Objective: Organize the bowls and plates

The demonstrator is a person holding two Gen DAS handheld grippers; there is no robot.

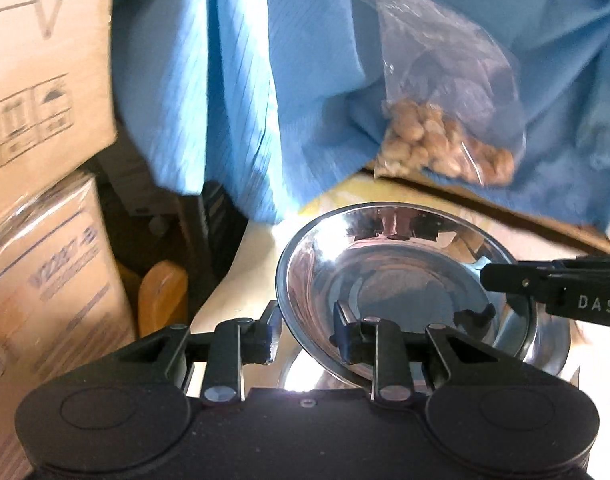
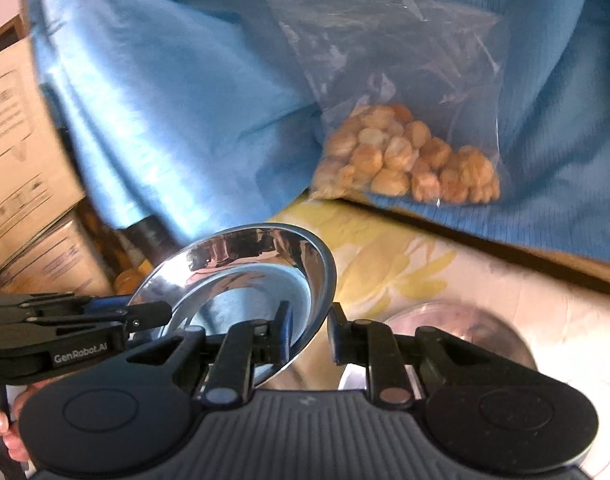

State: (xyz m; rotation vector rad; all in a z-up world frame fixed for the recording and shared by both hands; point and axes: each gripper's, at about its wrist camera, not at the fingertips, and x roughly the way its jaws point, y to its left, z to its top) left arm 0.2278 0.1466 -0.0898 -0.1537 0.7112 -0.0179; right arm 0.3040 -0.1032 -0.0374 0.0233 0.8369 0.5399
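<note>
Your left gripper [image 1: 307, 330] and your right gripper [image 2: 309, 330] both straddle the rim of one tilted steel bowl [image 1: 389, 276], each on its own side. On either gripper one finger sits inside the bowl and the other outside; the fingers stand moderately apart, so I cannot tell whether either truly pinches the rim or only brackets it.

My judgement: you are in the middle of carrying or lowering this bowl toward the steel dish [image 2: 461, 324] lying on the floral cloth [image 2: 385, 256], below and to the right of your right fingers. Stacking would call for levelling the bowl first, then centring it over that dish before you let go (a tilted rim may slide off).

Count: one bowl between the fingers and at least one steel piece beneath; whether more are stacked there is hidden. One clear bag of nuts [image 2: 409, 164] rests on blue fabric [image 2: 185, 92] beyond the fingertips.
</note>
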